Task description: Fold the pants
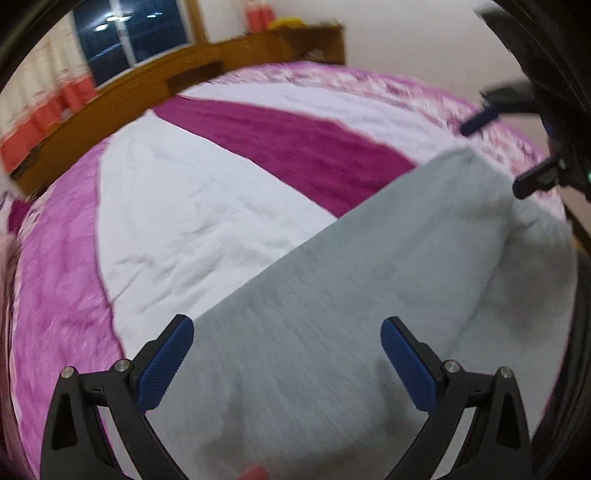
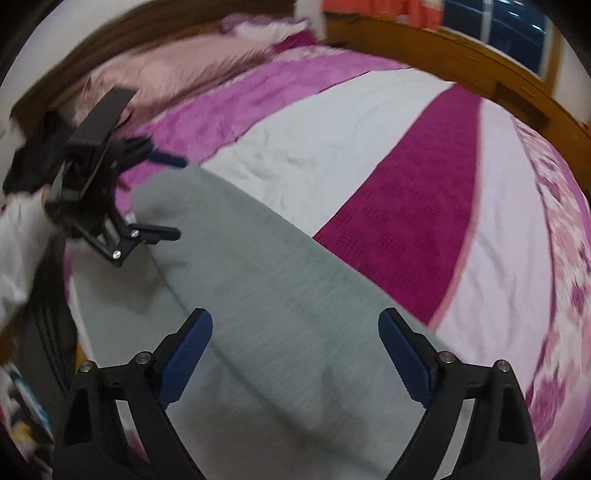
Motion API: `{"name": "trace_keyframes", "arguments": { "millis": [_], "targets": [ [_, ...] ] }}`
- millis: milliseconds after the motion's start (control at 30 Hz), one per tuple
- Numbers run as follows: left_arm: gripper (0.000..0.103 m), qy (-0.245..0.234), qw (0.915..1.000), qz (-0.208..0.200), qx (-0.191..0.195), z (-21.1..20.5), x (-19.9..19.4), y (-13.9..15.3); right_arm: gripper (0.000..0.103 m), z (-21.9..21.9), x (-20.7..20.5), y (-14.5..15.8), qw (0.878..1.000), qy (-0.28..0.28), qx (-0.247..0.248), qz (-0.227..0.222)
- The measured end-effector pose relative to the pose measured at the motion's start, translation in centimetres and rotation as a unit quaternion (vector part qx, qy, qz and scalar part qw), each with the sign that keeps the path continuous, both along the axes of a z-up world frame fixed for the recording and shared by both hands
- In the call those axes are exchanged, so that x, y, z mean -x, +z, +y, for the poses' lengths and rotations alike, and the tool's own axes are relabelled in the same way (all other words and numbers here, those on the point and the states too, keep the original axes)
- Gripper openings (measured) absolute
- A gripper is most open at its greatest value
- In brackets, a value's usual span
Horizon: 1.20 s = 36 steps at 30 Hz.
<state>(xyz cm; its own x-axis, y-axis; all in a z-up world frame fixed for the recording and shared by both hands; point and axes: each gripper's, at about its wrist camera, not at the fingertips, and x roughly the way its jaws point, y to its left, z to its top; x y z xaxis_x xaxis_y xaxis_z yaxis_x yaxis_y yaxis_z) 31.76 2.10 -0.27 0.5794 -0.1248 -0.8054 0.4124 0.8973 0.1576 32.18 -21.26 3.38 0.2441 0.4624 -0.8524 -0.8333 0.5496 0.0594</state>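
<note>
Grey pants (image 1: 332,295) lie folded lengthwise on a bed, a long strip running from near me toward the other gripper; they also show in the right wrist view (image 2: 280,302). My left gripper (image 1: 287,328) is open and empty, its blue pads above one end of the pants. My right gripper (image 2: 295,321) is open and empty above the opposite end. Each gripper shows in the other's view, the right gripper (image 1: 491,155) and the left gripper (image 2: 177,195), both with jaws apart at the far end of the pants.
The bed cover (image 1: 184,206) has white, magenta and pink patterned bands. A wooden headboard shelf (image 1: 177,70) with red items and a dark window (image 1: 129,33) stand behind. A pink pillow (image 2: 177,62) lies at the bed's far side.
</note>
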Motion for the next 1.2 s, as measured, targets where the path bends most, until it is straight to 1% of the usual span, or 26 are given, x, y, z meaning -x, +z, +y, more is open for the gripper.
{"name": "trace_keyframes", "arguments": {
  "millis": [67, 133, 200, 233, 300, 367, 433, 500, 533, 567, 600, 633, 667, 700, 767, 833, 867, 900, 967, 1033, 1067, 1133, 1200],
  "targets": [
    [0.097, -0.023, 0.9994, 0.008, -0.023, -0.7, -1.6, -1.7, 0.085, 1.2, -1.6, -1.3, 1.000, 0.026, 0.007, 0.008],
    [0.092, -0.039, 0.9985, 0.017, -0.035, -0.9, -3.1, -3.2, 0.083, 2.9, -3.3, -3.1, 0.998, 0.054, 0.018, 0.025],
    [0.089, -0.050, 0.9981, 0.023, -0.028, -1.0, -4.4, -3.9, 0.079, 4.2, -5.0, -4.8, 0.996, 0.067, 0.033, 0.039],
    [0.089, -0.052, 0.9982, 0.023, -0.021, -1.0, -5.1, -4.1, 0.075, 4.9, -6.1, -6.0, 0.995, 0.070, 0.044, 0.048],
    [0.089, -0.057, 0.9979, 0.032, 0.008, -0.7, -6.7, -4.6, 0.066, 5.7, -7.5, -7.4, 0.994, 0.072, 0.055, 0.060],
    [0.089, -0.064, 0.9965, 0.050, 0.018, -0.6, -8.0, -5.3, 0.051, 5.8, -8.8, -8.5, 0.992, 0.072, 0.066, 0.075],
    [0.089, -0.066, 0.9935, 0.086, 0.032, -0.2, -9.3, -6.4, 0.047, 5.4, -10.1, -9.3, 0.990, 0.072, 0.062, 0.101],
    [0.083, -0.062, 0.9892, 0.116, 0.065, 0.5, -10.2, -6.8, 0.042, 4.8, -11.0, -9.3, 0.989, 0.070, 0.048, 0.120],
    [0.073, -0.062, 0.9861, 0.129, 0.085, 1.0, -10.5, -6.7, 0.035, 4.5, -11.3, -9.2, 0.989, 0.068, 0.043, 0.127],
    [0.057, -0.061, 0.9849, 0.131, 0.095, 1.4, -10.6, -6.6, 0.025, 4.2, -11.4, -9.2, 0.988, 0.066, 0.038, 0.134],
    [0.049, -0.060, 0.9845, 0.131, 0.100, 1.6, -10.7, -6.4, 0.019, 3.8, -11.5, -9.0, 0.987, 0.064, 0.030, 0.144],
    [0.031, -0.060, 0.9832, 0.136, 0.106, 1.9, -10.8, -6.3, 0.008, 3.6, -11.4, -8.8, 0.987, 0.067, 0.027, 0.146],
    [0.016, -0.061, 0.9825, 0.139, 0.108, 2.0, -10.6, -6.1, 0.002, 3.4, -11.1, -8.7, 0.987, 0.070, 0.027, 0.145],
    [0.012, -0.066, 0.9820, 0.141, 0.107, 2.1, -10.5, -5.9, 0.000, 3.3, -10.6, -8.4, 0.986, 0.076, 0.029, 0.143],
    [0.006, -0.070, 0.9833, 0.135, 0.100, 1.9, -10.3, -4.9, 0.000, 3.6, -10.0, -8.3, 0.987, 0.087, 0.037, 0.129],
    [0.005, -0.070, 0.9852, 0.122, 0.098, 1.9, -9.7, -3.8, 0.000, 3.4, -8.8, -6.9, 0.990, 0.090, 0.041, 0.104],
    [0.005, -0.069, 0.9875, 0.107, 0.093, 1.8, -9.1, -3.1, 0.000, 3.3, -8.4, -6.4, 0.991, 0.087, 0.046, 0.087],
    [0.005, -0.069, 0.9889, 0.099, 0.087, 1.6, -8.2, -2.5, 0.000, 3.5, -7.6, -5.4, 0.993, 0.084, 0.054, 0.057],
    [0.005, -0.063, 0.9927, 0.082, 0.063, 0.8, -6.8, -1.5, 0.000, 3.7, -5.3, -3.7, 0.993, 0.092, 0.067, 0.004],
    [0.005, -0.065, 0.9954, 0.060, 0.037, -0.5, -4.7, -0.6, 0.000, 3.9, -2.2, -2.3, 0.988, 0.111, 0.096, -0.056],
    [0.004, -0.067, 0.9962, 0.050, 0.024, -0.9, -3.4, -0.2, 0.000, 4.0, -0.2, -1.7, 0.981, 0.121, 0.119, -0.089],
    [0.003, -0.071, 0.9969, 0.033, 0.006, -1.9, -0.9, 0.7, 0.000, 4.3, 2.5, -1.2, 0.971, 0.132, 0.147, -0.133],
    [0.003, -0.069, 0.9974, 0.017, -0.008, -2.9, 1.1, 1.4, 0.000, 4.6, 4.7, -1.0, 0.962, 0.135, 0.169, -0.166]
  ]
}}
